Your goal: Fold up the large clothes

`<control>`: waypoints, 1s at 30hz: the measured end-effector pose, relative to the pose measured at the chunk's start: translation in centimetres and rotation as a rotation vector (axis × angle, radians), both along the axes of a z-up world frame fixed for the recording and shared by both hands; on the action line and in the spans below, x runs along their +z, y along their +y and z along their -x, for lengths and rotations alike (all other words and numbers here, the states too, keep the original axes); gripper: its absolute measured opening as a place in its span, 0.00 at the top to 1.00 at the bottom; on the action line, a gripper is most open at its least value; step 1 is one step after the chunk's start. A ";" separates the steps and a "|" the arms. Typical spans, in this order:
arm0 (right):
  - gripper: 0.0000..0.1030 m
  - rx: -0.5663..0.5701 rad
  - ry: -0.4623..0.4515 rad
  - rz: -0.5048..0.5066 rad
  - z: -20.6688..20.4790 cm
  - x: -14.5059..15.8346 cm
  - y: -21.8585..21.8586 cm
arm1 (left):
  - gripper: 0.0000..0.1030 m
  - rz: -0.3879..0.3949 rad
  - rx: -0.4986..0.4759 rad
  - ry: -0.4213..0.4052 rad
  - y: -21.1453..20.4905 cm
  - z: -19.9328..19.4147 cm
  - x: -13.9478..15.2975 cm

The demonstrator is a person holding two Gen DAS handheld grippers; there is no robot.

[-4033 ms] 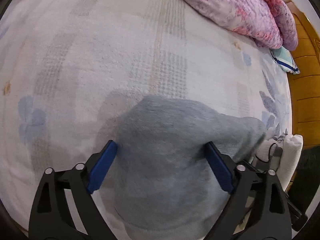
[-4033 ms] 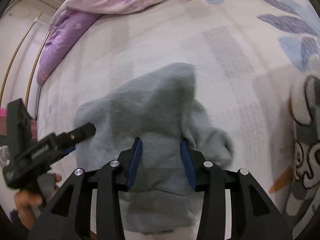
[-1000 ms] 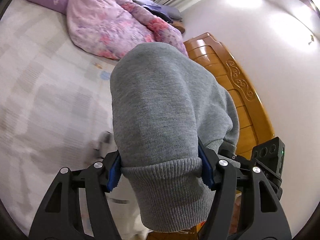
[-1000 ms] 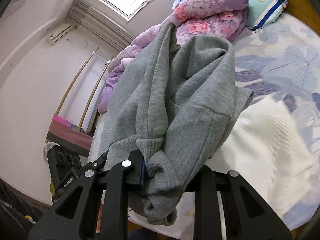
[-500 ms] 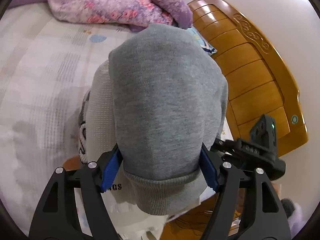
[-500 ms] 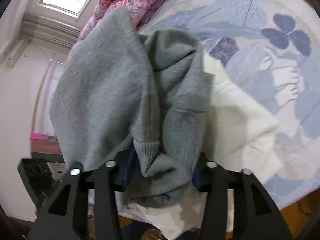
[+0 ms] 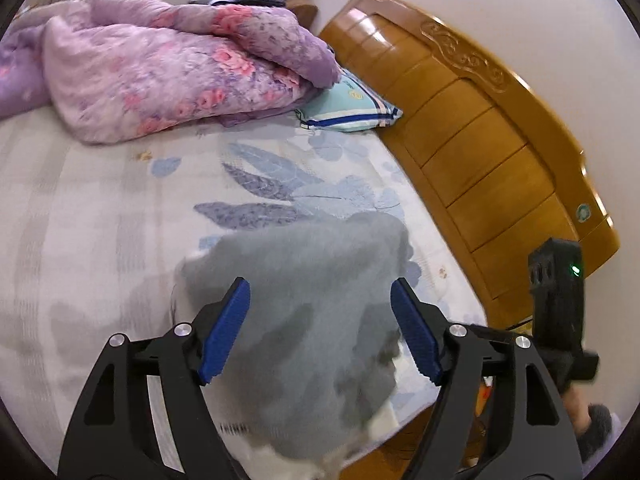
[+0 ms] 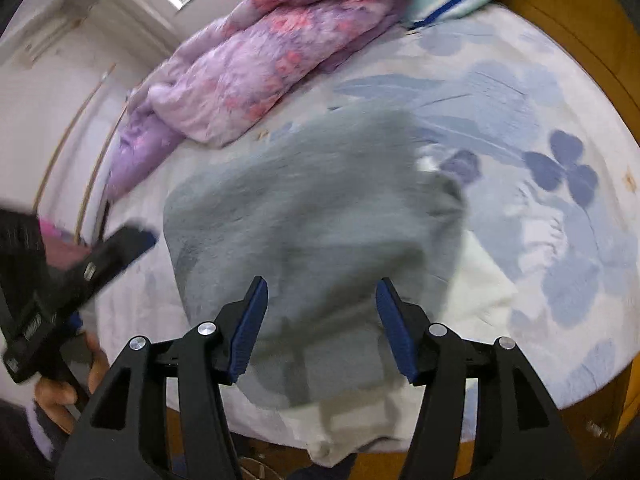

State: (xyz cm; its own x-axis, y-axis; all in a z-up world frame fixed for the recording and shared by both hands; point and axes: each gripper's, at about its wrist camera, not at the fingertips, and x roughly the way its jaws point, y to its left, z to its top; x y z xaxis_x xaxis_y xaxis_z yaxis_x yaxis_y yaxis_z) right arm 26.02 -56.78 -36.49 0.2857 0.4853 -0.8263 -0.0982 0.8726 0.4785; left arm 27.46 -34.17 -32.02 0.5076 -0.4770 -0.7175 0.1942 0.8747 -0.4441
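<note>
A folded grey sweater point(image 7: 312, 320) lies on the bed near its corner, on top of a white garment point(image 8: 480, 284). It also shows in the right wrist view point(image 8: 312, 216). My left gripper point(image 7: 320, 332) is open, just above the sweater, with its blue pads either side and not touching. My right gripper point(image 8: 320, 324) is open too, above the sweater's near edge. The other gripper's body shows at the right of the left wrist view point(image 7: 560, 312) and at the left of the right wrist view point(image 8: 72, 276).
The bed has a pale floral sheet point(image 7: 100, 220). A pink and purple quilt point(image 7: 160, 72) and a teal pillow point(image 7: 352, 108) lie at the far end. A wooden headboard point(image 7: 480, 140) runs along the right. The bed edge is close below the sweater.
Both grippers held the grey sweater in the air, carried it over the white garment, then opened. The sweater now lies on the white garment and both grippers have drawn back.
</note>
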 end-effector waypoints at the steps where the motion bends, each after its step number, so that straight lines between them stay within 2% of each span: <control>1: 0.48 0.008 0.010 0.022 -0.6 -0.8 1.0 | 0.26 -0.034 -0.017 0.022 -0.5 -1.1 -1.0; 4: 0.44 0.024 0.046 0.088 -1.6 -3.5 3.0 | 0.26 -0.099 -0.049 0.020 -1.4 -3.5 -2.7; 7: 0.35 -0.017 0.101 0.056 -2.9 -6.5 3.3 | 0.26 -0.096 -0.052 0.053 -1.1 -5.0 -3.8; 9: 0.34 -0.036 0.106 0.050 -2.9 -6.5 3.4 | 0.26 -0.072 -0.056 0.054 -0.5 -5.0 -4.0; 11: 0.33 -0.042 0.110 0.063 -2.7 -6.0 3.5 | 0.25 -0.013 -0.066 0.047 0.4 -4.6 -3.5; 13: 0.32 -0.050 0.094 0.115 -1.9 -4.7 3.8 | 0.24 0.062 -0.048 0.050 2.1 -4.0 -2.8; 16: 0.32 -0.097 0.064 0.221 -0.2 -2.0 4.6 | 0.19 0.091 0.029 0.068 6.3 -2.2 -2.5; 20: 0.29 -0.104 -0.003 0.281 2.2 0.9 8.4 | 0.17 -0.008 0.104 0.154 10.9 0.1 -4.2; 23: 0.26 -0.066 -0.038 0.366 3.7 1.5 13.1 | 0.16 -0.109 0.128 0.222 13.6 2.1 -6.0; 25: 0.24 -0.032 -0.042 0.412 4.3 1.4 16.0 | 0.12 -0.146 0.135 0.255 15.2 3.0 -6.9; 30: 0.21 -0.021 -0.033 0.480 5.8 1.3 22.0 | 0.09 -0.158 0.114 0.293 19.2 5.0 -7.9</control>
